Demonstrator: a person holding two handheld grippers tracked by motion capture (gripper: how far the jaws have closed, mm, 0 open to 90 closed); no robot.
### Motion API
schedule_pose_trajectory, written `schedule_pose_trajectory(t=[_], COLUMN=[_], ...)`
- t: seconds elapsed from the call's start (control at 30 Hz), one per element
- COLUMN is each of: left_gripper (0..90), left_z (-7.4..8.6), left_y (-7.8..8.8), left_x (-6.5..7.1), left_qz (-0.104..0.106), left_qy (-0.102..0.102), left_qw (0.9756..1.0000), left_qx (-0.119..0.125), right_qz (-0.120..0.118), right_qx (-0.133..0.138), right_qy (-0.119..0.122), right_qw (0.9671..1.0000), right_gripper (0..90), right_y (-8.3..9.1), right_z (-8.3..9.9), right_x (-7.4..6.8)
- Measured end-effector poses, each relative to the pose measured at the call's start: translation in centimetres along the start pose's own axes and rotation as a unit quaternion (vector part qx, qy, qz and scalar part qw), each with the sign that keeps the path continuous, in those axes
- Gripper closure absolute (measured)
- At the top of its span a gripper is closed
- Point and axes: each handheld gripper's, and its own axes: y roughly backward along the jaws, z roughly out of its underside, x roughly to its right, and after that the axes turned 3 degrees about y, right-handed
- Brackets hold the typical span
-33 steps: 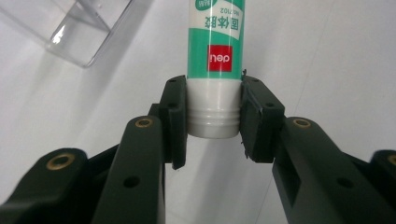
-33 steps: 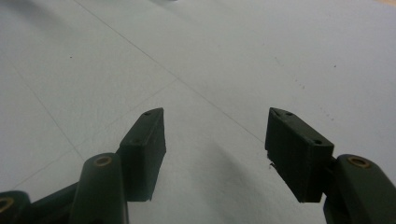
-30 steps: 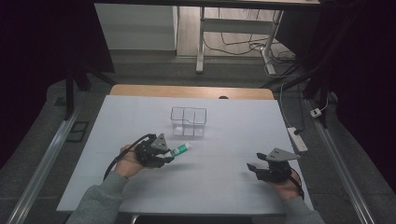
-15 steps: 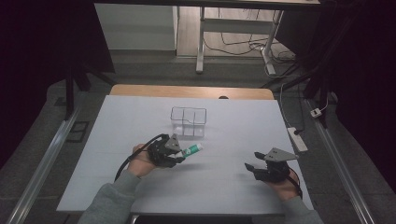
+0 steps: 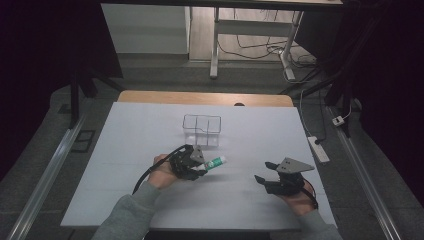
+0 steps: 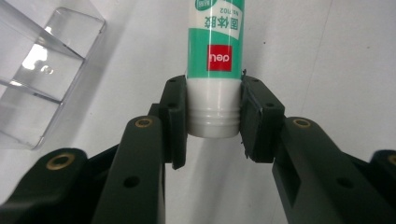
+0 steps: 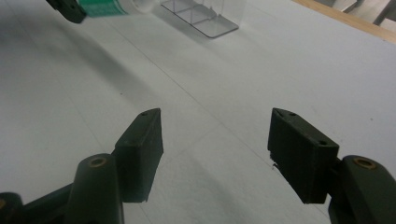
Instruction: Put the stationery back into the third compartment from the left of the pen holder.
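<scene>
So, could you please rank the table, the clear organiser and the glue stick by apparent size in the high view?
1. Table
2. Clear organiser
3. Glue stick, partly hidden in the left gripper.

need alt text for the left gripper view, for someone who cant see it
The left gripper has its two black jaws clamped on the white cap end of a green and white glue stick with a red logo, which points away over a white table. A clear plastic divided organizer sits at the upper left.
</scene>
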Motion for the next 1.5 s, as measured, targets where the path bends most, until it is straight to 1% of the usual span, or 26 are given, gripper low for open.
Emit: schedule_pose_trajectory(t=[0.23, 0.3, 0.33, 0.47, 0.53, 0.6, 0.67, 0.73, 0.83, 0.9, 0.93, 1.07, 1.3, 1.4, 1.5], left_gripper=[64.7, 64.7, 64.8, 64.8, 64.8, 64.8, 64.8, 64.8, 64.8, 64.8, 64.8, 64.8, 64.8, 64.8, 64.8], left_z=[-0.4, -0.6, -0.7, -1.1, -1.3, -1.5, -1.7, -1.8, -2.0, -2.0, -2.0, -2.1, -2.4, -2.4, -2.5], left_y=[-0.7, -0.8, -0.9, -1.3, -1.5, -1.6, -1.6, -1.7, -1.9, -2.0, -2.1, -2.3, -2.5, -2.6, -2.5], left_x=[0.5, 0.6, 0.7, 1.1, 1.3, 1.4, 1.5, 1.6, 1.8, 1.8, 1.8, 1.9, 2.1, 2.1, 2.1], left_qz=[0.003, 0.003, 0.003, 0.002, 0.003, 0.006, 0.007, 0.009, 0.012, 0.014, 0.015, 0.021, 0.032, 0.035, 0.038], left_qy=[-0.009, -0.013, -0.014, -0.021, -0.025, -0.027, -0.029, -0.031, -0.034, -0.035, -0.036, -0.037, -0.039, -0.040, -0.041], left_qw=[0.9999, 0.9998, 0.9998, 0.9996, 0.9995, 0.9994, 0.9994, 0.9993, 0.9991, 0.9990, 0.9989, 0.9986, 0.9980, 0.9978, 0.9977], left_qx=[-0.010, -0.013, -0.014, -0.020, -0.021, -0.020, -0.019, -0.019, -0.023, -0.025, -0.027, -0.033, -0.037, -0.039, -0.038], right_qz=[-0.012, -0.016, -0.016, -0.027, -0.032, -0.037, -0.038, -0.039, -0.044, -0.053, -0.054, -0.063, -0.081, -0.085, -0.092], right_qx=[-0.005, -0.007, -0.012, -0.021, -0.022, -0.022, -0.027, -0.029, -0.032, -0.034, -0.035, -0.034, -0.047, -0.055, -0.073], right_qy=[0.020, 0.032, 0.039, 0.059, 0.064, 0.065, 0.073, 0.075, 0.085, 0.091, 0.094, 0.101, 0.126, 0.142, 0.161], right_qw=[0.9997, 0.9993, 0.9990, 0.9977, 0.9972, 0.9970, 0.9963, 0.9960, 0.9949, 0.9939, 0.9935, 0.9924, 0.9877, 0.9846, 0.9799], right_gripper=[33.5, 33.2, 33.2, 33.2, 33.1, 33.2, 33.1, 33.1, 33.1, 33.2, 33.3, 33.9, 36.4, 37.5, 39.4], right_y=[-0.8, -1.2, -1.4, -2.3, -2.7, -3.0, -3.2, -3.4, -3.7, -4.0, -4.1, -4.6, -5.3, -5.8, -6.3], right_z=[-1.1, -1.4, -1.7, -2.5, -2.9, -3.2, -3.4, -3.6, -4.0, -4.2, -4.3, -4.8, -5.6, -6.1, -6.5], right_x=[-1.0, -1.3, -1.5, -2.1, -2.3, -2.4, -2.5, -2.7, -2.8, -3.0, -3.0, -3.2, -3.9, -4.2, -4.6])
